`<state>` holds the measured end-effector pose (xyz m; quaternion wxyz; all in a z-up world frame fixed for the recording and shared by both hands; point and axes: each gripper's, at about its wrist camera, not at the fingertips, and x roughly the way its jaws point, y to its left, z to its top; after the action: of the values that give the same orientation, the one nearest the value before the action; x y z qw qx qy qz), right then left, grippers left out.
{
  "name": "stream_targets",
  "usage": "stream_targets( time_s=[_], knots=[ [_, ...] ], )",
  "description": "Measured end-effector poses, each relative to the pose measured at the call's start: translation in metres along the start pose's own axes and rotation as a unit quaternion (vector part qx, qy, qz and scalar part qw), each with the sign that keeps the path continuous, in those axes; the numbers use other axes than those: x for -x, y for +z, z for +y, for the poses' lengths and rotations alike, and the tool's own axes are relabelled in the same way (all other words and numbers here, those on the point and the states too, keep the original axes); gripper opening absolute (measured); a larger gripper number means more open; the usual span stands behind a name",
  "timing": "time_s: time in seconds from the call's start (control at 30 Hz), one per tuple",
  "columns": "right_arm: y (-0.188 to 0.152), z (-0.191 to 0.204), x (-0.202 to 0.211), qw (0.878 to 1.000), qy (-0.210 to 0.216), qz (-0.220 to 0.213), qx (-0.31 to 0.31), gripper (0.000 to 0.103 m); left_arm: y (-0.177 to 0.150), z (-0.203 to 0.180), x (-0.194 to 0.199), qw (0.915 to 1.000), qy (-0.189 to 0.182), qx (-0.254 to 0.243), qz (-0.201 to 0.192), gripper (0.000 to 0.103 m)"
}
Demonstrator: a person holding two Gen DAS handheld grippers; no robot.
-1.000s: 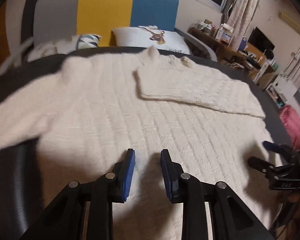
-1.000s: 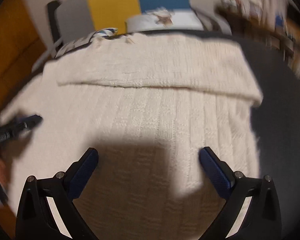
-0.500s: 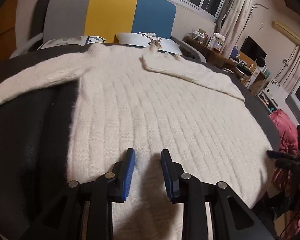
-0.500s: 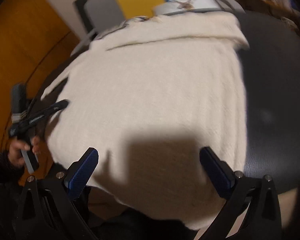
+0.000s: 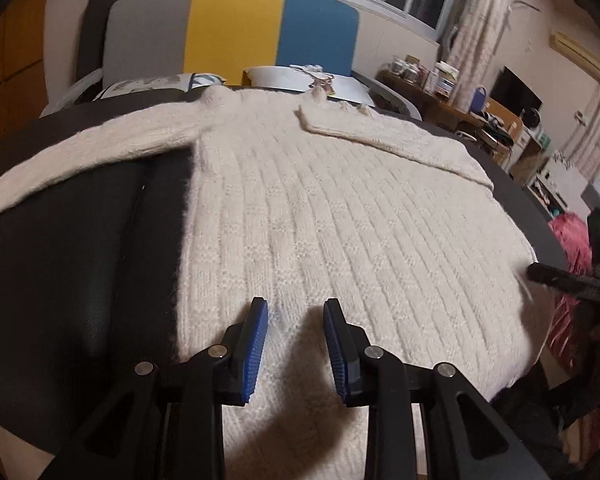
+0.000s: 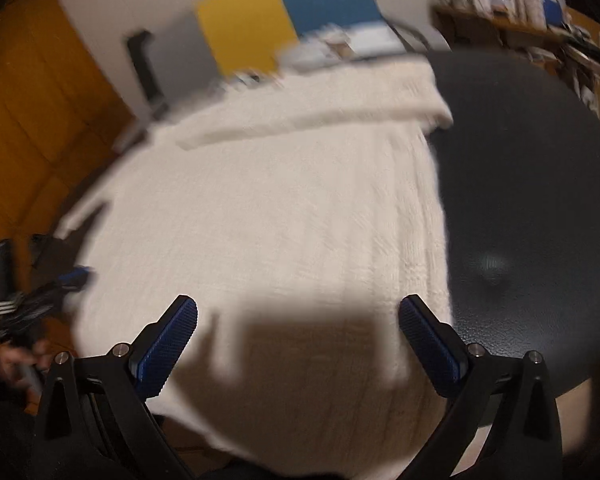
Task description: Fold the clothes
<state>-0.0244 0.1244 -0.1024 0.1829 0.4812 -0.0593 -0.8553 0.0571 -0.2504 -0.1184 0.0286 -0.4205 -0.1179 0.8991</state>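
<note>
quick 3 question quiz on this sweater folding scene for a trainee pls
1. True or false: one sleeve of the sweater is already folded across its chest.
2. What does the sweater lie on: A a dark round table, B a wooden floor, C a bed?
3. Which gripper stands wider open?

Key
1. True: the folded sleeve lies across; the other sleeve stretches out.
2. A
3. The right gripper; the left gripper shows a narrow gap, now opening.

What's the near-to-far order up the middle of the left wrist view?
left gripper (jaws opening, nothing between them) → cream knit sweater → white pillow → grey-yellow-blue headboard
</note>
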Motion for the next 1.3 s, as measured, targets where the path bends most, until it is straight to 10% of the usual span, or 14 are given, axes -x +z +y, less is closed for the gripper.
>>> stream_targets(
  time_s=[0.23,0.47,0.87,1.07,1.3],
  knots=[
    [0.03,0.022,0.001,0.999,-0.024,-0.02,0.041,0.103,0.056,-0.003,-0.006,0.9972,0.026,-0.024,-0.065,0.029],
    [0.099,0.032,-0.054,0.998,-0.052,-0.019,0.035,0.103,0.122,0.016,-0.074,0.9969,0.071,0.005,-0.034,0.03],
    [0.116,0.012,-0.109,0.994,-0.104,0.006,0.037,0.103,0.098,0.041,-0.075,0.9948,0.079,0.061,-0.017,0.03],
    [0.127,0.017,-0.088,0.997,-0.064,-0.015,0.033,0.103,0.161,0.071,-0.066,0.9882,0.117,0.041,-0.09,0.031],
    [0.171,0.11,-0.106,0.988,0.044,-0.056,0.135,0.103,0.191,0.147,-0.082,0.968,0.228,0.081,-0.066,0.031]
  ],
)
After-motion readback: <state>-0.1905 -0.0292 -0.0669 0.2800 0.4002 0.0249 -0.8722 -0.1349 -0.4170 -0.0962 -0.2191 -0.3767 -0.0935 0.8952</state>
